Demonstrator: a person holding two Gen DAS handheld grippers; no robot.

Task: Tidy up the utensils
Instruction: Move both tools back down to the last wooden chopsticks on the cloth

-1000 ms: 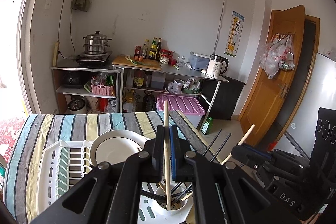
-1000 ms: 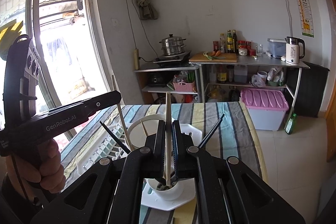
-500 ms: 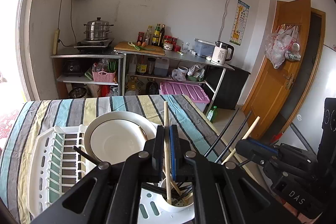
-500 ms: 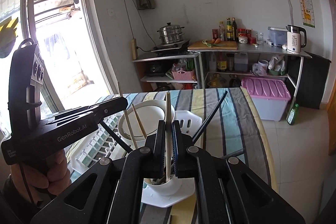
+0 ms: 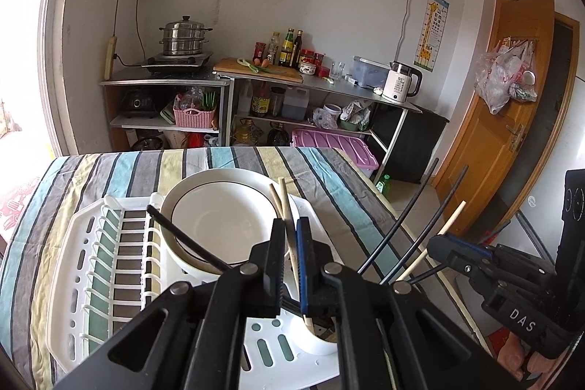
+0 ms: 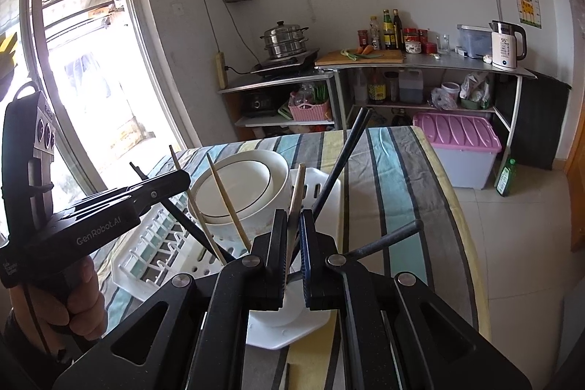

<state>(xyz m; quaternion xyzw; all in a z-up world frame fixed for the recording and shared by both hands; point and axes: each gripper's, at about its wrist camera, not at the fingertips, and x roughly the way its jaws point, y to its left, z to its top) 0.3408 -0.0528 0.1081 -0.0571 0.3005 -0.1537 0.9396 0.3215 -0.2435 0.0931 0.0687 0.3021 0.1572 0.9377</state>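
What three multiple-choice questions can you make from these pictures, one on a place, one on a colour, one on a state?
1. Where does the round white chopstick cup sit?
A. On a corner of the white plastic dish rack
B. On the floor
C. On the steel shelf

2. What colour is the lid of the plastic storage box under the steel counter?
A. Green
B. Pink
C. Black

3. How is the white bowl with the thin black ring placed?
A. Flat, upside down
B. In pieces
C. Tilted in the rack, open side showing

Answers:
1 A: the cup stands on the rack's flat slotted corner.
2 B: both views show a pink ribbed lid.
3 C: its inside faces both cameras.
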